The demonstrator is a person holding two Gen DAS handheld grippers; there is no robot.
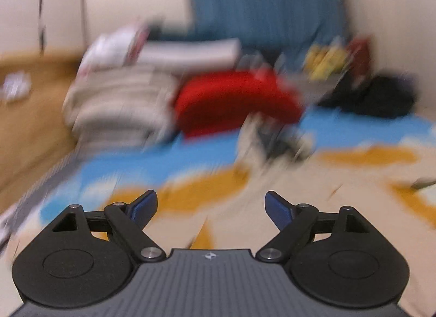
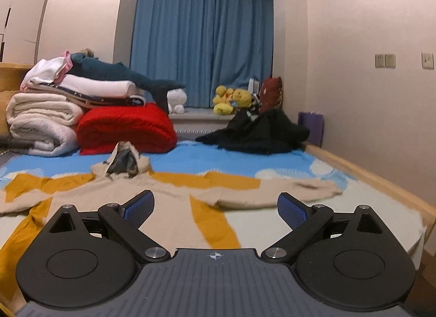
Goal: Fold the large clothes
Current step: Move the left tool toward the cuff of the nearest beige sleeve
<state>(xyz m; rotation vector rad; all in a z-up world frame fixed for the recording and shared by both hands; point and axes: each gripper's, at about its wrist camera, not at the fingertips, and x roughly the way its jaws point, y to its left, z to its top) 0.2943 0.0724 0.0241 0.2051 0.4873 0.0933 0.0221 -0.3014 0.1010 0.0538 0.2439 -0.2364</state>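
Note:
A beige hoodie (image 2: pixel 174 194) lies spread flat on the bed, sleeves stretched left and right, its hood (image 2: pixel 125 164) with a dark lining standing up at the far end. My right gripper (image 2: pixel 215 208) is open and empty, low over the hoodie's body. My left gripper (image 1: pixel 211 208) is open and empty above the bed. The left wrist view is heavily blurred; the hood (image 1: pixel 269 139) shows ahead of it as a smear.
A blue, yellow and white bedspread (image 2: pixel 207 158) covers the bed. Folded white quilts (image 2: pixel 41 123), a red blanket (image 2: pixel 125 131) and a plush shark (image 2: pixel 122 74) are stacked far left. A black garment pile (image 2: pixel 256 134) and plush toys (image 2: pixel 231 98) sit far right. A wooden bed edge (image 2: pixel 381 180) runs along the wall.

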